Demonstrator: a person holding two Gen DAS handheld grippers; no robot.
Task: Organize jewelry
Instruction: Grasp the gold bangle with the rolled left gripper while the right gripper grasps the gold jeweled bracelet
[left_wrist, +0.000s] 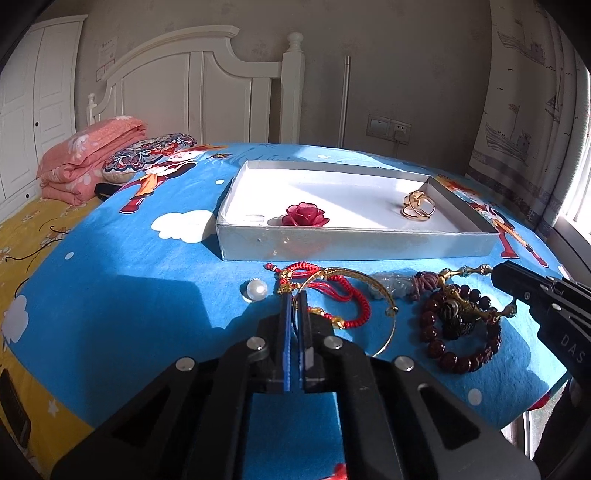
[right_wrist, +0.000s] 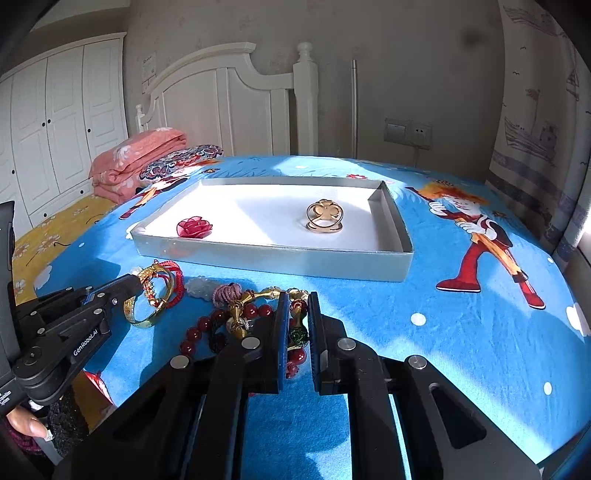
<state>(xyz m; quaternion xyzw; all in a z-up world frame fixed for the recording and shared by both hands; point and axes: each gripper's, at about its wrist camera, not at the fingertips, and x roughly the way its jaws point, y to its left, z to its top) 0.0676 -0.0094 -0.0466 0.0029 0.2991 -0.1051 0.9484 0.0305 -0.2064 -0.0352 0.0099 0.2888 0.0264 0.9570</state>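
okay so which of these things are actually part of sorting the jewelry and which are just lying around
Part of the job: white box, red rose, gold ring, gold bangle, red cord bracelet, pearl, dark bead bracelet.

Just lying around: pink quilt, patterned pillow, blue cartoon sheet.

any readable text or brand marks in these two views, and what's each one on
"GenRobot.AI": side of the left gripper, right wrist view.
"DAS": side of the right gripper, left wrist view; cut off at the frame edge, may be partial.
White label at the right wrist view's lower left edge: too small to read.
Paper notice on the wall: too blurred.
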